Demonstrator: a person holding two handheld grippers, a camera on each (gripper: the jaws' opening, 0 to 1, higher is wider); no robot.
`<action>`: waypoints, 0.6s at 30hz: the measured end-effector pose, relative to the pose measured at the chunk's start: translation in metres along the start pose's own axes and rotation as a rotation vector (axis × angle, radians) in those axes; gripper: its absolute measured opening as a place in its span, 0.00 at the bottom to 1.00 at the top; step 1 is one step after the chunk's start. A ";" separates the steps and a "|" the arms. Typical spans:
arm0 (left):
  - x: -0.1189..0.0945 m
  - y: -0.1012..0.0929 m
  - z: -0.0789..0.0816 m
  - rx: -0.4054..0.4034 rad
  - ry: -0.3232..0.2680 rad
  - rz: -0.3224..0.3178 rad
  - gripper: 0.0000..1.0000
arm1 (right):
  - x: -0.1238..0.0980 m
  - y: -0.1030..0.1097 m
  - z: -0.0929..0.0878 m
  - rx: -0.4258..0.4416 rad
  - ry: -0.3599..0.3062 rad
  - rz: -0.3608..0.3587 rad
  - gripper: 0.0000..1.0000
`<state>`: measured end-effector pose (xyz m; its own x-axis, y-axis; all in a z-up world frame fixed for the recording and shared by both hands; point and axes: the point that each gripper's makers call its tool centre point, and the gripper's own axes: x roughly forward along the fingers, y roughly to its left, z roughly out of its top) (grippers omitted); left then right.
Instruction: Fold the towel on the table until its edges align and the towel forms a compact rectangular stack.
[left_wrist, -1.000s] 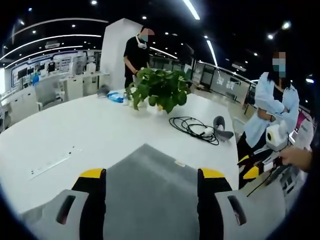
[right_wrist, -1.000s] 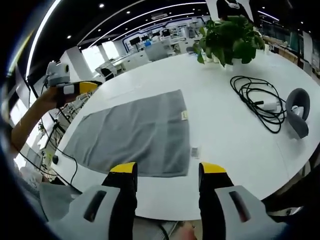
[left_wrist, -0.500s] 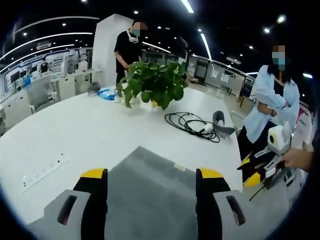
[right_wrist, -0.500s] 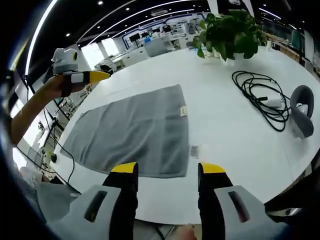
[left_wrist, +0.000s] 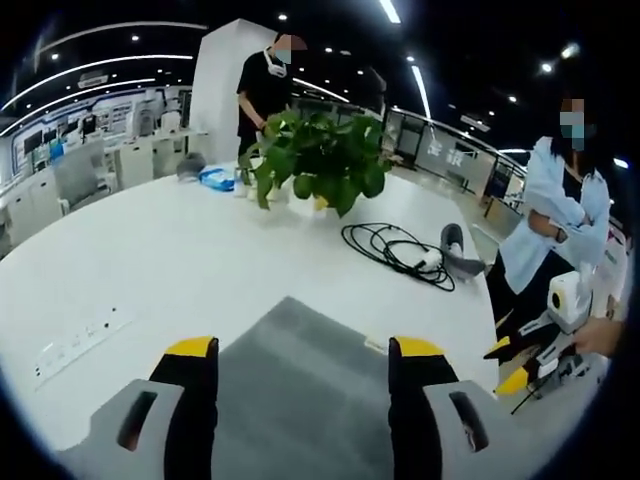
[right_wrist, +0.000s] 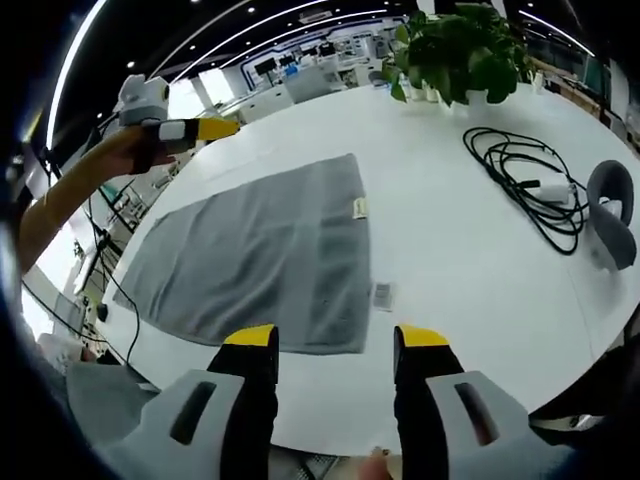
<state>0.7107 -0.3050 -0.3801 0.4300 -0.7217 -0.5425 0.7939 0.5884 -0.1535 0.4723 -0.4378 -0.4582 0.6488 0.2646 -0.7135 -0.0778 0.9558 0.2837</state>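
On table (right_wrist: 460, 250), flat grey towel (right_wrist: 250, 255)

One towel (right_wrist: 255, 265), one plant (left_wrist: 318, 160) (potted), two people (left_wrist: 268, 90)

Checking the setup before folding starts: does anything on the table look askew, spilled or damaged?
Nothing stands out. The grey towel lies flat and unfolded on the white table, its tag at one edge. The black cable is loosely coiled well clear of it, and the potted plant stands upright.
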 end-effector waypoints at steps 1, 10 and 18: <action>0.001 -0.001 0.001 0.002 0.002 -0.001 0.71 | 0.001 0.000 0.000 0.000 0.002 0.001 0.45; 0.032 0.000 0.001 0.028 0.035 -0.009 0.70 | 0.019 -0.004 -0.006 -0.004 0.023 -0.012 0.43; 0.059 0.004 0.002 0.030 0.056 -0.011 0.69 | 0.025 -0.008 -0.009 0.007 0.036 -0.018 0.41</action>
<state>0.7401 -0.3459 -0.4116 0.3972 -0.7061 -0.5863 0.8113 0.5687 -0.1353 0.4823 -0.4374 -0.4839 0.6225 0.2520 -0.7409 -0.0612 0.9595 0.2749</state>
